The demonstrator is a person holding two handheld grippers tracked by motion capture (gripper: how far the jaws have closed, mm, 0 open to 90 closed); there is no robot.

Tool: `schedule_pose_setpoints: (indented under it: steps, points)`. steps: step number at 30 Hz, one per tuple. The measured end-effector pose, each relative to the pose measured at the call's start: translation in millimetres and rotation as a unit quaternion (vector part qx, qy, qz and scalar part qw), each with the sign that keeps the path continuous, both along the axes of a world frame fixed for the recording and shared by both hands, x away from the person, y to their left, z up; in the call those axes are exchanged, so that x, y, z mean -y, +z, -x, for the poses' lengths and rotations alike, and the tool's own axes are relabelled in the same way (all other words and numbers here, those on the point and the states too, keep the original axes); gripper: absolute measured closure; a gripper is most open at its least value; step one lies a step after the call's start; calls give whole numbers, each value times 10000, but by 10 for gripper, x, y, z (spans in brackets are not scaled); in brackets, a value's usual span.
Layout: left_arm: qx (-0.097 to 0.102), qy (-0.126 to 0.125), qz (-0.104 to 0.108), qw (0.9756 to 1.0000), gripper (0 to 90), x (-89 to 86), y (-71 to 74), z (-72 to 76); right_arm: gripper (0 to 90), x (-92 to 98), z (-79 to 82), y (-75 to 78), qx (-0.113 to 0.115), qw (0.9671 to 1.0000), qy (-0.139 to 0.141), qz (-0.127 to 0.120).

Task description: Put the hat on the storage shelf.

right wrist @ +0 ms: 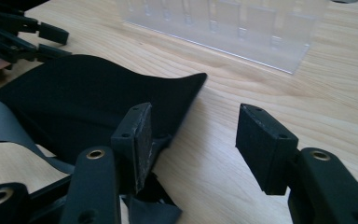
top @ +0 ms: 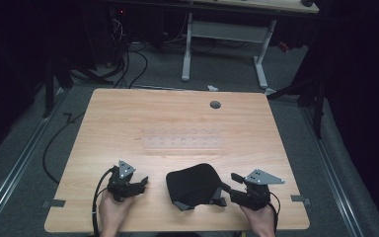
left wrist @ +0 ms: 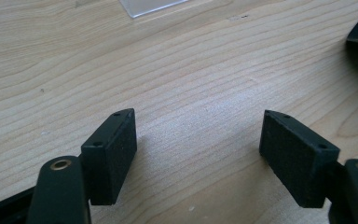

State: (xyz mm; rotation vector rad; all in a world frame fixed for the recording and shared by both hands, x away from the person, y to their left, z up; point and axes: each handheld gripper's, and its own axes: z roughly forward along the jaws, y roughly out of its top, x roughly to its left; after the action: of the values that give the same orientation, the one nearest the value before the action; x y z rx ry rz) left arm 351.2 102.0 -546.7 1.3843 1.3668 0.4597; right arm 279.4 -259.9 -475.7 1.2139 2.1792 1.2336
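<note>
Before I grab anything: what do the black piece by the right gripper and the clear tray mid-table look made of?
The black piece looks like thin, matte fabric or soft foam sheet: it curves, its edge lifts, and strap-like strips trail from it. The clear tray looks like rigid transparent plastic, glossy, with moulded compartments and wood grain showing through. Both are judged by look alone.

The desk (top: 128,118) is light brown wood with wavy lines in it. The cloth (top: 193,183) is all black, and both tools are black too. The tray (top: 182,140) is see-through.
</note>
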Motion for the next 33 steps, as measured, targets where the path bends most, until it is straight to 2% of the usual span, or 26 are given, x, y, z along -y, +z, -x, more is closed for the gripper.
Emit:
schedule_pose_setpoints:
  steps: [6, 15, 24, 29, 33]
  points:
    - [0, 1, 2, 10000, 278, 0, 0, 0, 454, -97, -38, -24, -108, 9998, 162, 2]
    - [0, 0, 1, 10000, 278, 0, 0, 0, 452, -233, -144, -176, -429, 9987, 293, 20]
    - [0, -1, 0, 10000, 277, 0, 0, 0, 470, -321, -242, -313, -651, 9972, 366, 26]
    - [4, 0, -5, 10000, 277, -1, 0, 0, 545, -341, -257, -362, -673, 9967, 464, -2]
    - [2, -3, -4, 10000, 278, 0, 0, 0, 667, -328, -255, -378, -733, 9951, 645, -153]
